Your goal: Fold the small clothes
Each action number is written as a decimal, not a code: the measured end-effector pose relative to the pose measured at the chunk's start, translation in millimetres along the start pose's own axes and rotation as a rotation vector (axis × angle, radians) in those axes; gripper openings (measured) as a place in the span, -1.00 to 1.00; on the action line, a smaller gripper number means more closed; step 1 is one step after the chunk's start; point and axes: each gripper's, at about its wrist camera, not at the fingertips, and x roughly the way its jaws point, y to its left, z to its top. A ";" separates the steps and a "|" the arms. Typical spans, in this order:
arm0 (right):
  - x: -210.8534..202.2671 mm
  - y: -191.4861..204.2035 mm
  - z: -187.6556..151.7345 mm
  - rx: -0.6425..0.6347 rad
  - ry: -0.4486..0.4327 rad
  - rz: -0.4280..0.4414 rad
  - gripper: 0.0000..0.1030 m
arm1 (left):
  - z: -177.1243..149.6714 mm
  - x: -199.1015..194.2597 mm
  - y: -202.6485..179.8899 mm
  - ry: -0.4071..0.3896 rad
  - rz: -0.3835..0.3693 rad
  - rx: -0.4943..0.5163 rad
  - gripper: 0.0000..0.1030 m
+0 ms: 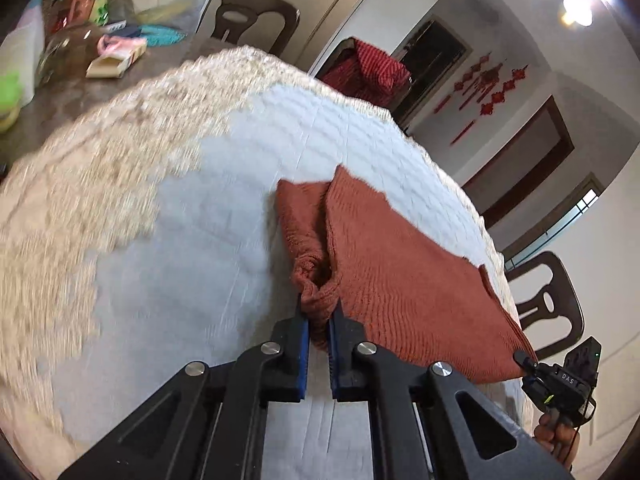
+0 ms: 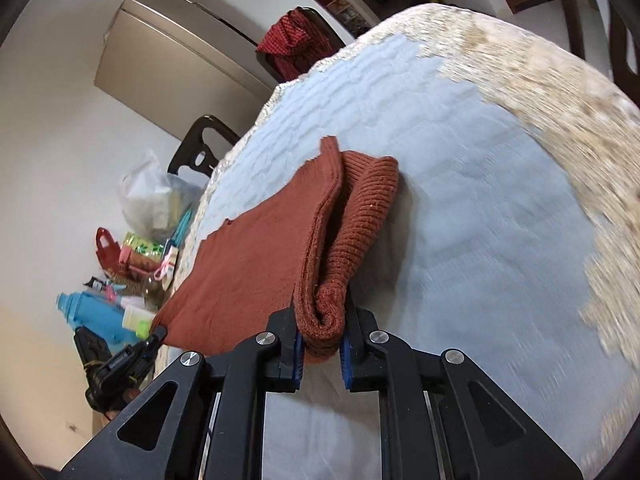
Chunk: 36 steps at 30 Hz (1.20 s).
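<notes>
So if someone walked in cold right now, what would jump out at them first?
The rust-red knitted garment, stretched over the white cloth-covered table, pinched at both near corners by the left gripper and the right gripper. Then the red checked cloth draped on a chair at the table's far side.

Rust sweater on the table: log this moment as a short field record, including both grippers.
garment: rust knit sweater, partly folded, lifted at its near edge
surface: pale quilted cloth on the table
left gripper: shut on a bunched corner
right gripper: shut on a rolled corner
background: red cloth draped over a chair
</notes>
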 end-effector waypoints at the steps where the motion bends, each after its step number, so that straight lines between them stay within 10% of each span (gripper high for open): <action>1: -1.5 -2.5 -4.0 0.003 0.008 -0.006 -0.73 | -4.4 1.3 0.9 0.008 0.004 0.001 -0.81; 18: -24.3 15.6 1.9 -0.172 -0.108 -0.132 -0.57 | 23.0 6.2 -20.4 -0.049 0.037 0.167 -0.12; 23: 10.5 29.0 18.5 -0.216 -0.097 -0.148 -0.57 | 44.7 54.6 -40.7 0.018 0.082 0.266 -0.13; 28: 38.2 19.0 23.9 -0.227 -0.049 -0.227 -0.68 | 49.3 79.5 -53.1 0.043 0.100 0.333 -0.82; 36: 26.3 6.9 21.2 -0.193 -0.080 -0.219 -0.83 | 54.7 84.6 -47.8 0.034 0.097 0.331 -0.73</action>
